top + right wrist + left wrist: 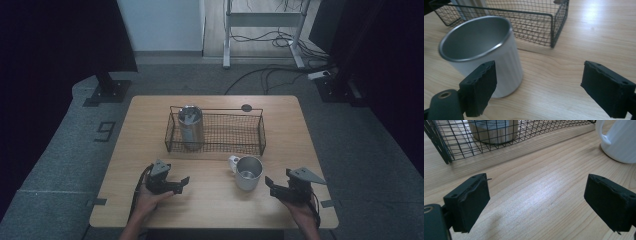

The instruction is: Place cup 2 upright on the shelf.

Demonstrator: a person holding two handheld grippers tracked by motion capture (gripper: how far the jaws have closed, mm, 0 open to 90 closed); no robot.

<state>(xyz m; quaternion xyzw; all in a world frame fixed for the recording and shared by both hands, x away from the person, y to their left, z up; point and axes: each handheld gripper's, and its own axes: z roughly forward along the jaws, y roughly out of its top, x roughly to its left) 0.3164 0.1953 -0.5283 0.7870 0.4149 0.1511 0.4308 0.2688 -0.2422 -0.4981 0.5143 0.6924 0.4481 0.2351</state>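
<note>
A white mug (248, 173) with a metal-grey inside stands upright on the wooden table (210, 200), just in front of a black wire basket (250, 134). A steel tumbler (190, 127) stands in the basket's left end. My left gripper (184, 182) rests low on the table to the left of the mug, open, with bare wood between its jaws (537, 183). My right gripper (269, 183) is to the right of the mug, open with nothing between its pads. In the right gripper view the mug (481, 50) stands close behind the left jaw of my right gripper (539, 68).
The basket's mesh wall (499, 142) and the tumbler (494, 131) lie ahead of the left gripper, with the mug (621, 140) at upper right. A small dark disc (246, 107) sits near the table's far edge. The basket's corner (554, 27) stands behind the mug.
</note>
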